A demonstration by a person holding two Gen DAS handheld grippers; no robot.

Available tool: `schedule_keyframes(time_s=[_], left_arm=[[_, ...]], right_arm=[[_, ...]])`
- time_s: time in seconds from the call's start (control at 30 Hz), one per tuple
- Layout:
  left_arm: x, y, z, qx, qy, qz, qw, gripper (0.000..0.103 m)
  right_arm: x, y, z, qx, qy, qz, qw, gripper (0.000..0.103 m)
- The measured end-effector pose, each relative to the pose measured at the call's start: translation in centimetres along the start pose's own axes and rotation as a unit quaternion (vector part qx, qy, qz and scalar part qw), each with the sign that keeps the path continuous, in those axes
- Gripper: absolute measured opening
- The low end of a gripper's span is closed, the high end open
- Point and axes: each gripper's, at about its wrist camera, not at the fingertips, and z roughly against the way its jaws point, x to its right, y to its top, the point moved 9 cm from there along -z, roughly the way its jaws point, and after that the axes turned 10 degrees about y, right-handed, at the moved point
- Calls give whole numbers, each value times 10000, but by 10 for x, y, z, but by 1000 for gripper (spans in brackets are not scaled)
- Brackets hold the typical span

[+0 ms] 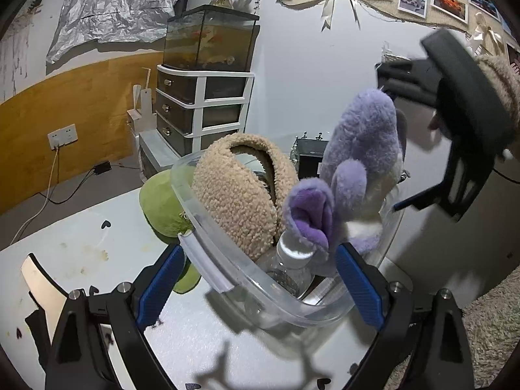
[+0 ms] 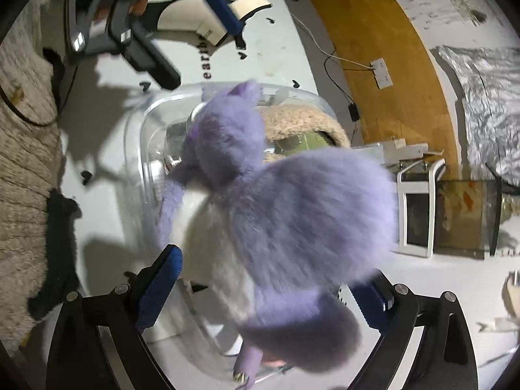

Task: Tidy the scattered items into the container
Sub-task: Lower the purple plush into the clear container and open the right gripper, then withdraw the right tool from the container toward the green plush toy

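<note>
Right tool (image 2: 260,279) released, jaws spread clear of purple plush (image 2: 292,221), which we find perched atop clear container (image 1: 227,279), not settled. Risk: top-heavy, may topple onto table (image 1: 81,227).

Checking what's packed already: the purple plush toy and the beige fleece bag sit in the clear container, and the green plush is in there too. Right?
Not quite. In the left wrist view the green plush lies on the table outside the clear container; the purple plush toy and beige fleece bag are inside.

Black left claw (image 1: 256,279) with blue ribbed pads, silver screws; tan fleece sleeve (image 1: 500,84).
</note>
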Motion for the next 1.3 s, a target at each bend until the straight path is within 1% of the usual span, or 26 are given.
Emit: schedule_keyframes(time_s=[0.13,0.2,0.27,0.37,0.47,0.53,0.67,0.7,0.77,0.83,0.87,0.93,0.97,1.03,1.1,1.17,1.2,1.3], left_arm=[[0,-2,4,13,76,-13,10000,95],[-1,-4,7,23,113,17,9999,95],[-3,-5,10,40,161,78,9998,95],[-7,-6,14,66,255,204,9994,95],[-14,-8,19,87,386,349,9986,95],[-18,-9,22,95,489,441,9978,95],[-29,-14,29,114,674,651,9955,95],[-32,-15,31,109,718,698,9949,95],[-38,-18,34,105,791,790,9937,95],[-46,-21,38,93,800,886,9928,95],[-50,-22,40,86,803,926,9924,95],[-59,-25,43,66,845,962,9917,95],[-63,-26,45,52,876,965,9915,95],[-73,-30,48,46,941,980,9907,95],[-83,-33,52,54,1023,973,9900,95],[-91,-36,55,78,1134,937,9891,95],[-96,-37,56,85,1192,903,9887,95],[-104,-41,60,127,1177,776,9899,95]], right_arm=[[8,-1,24,227,280,-403,9985,97],[16,4,36,464,428,-688,9956,97],[25,11,48,796,654,-1062,9890,97],[38,25,52,1183,1054,-1523,9755,97],[48,38,54,1466,1272,-1866,9631,97],[55,44,52,1560,1333,-2077,9564,97],[55,49,38,1466,1624,-2267,9491,97],[53,50,32,1392,1685,-2279,9488,97],[44,49,18,1149,1846,-2276,9492,97],[32,44,2,815,2012,-2338,9478,97],[28,42,-4,691,1963,-2349,9495,97],[29,41,-4,628,1673,-2389,9545,97],[30,42,-1,688,1601,-2478,9530,97],[37,46,9,922,1433,-2808,9445,97],[43,49,19,1153,1131,-3110,9366,97],[50,51,30,1433,757,-3402,9263,97],[52,52,35,1583,601,-3587,9180,97],[55,53,47,2022,206,-4153,8867,97]])
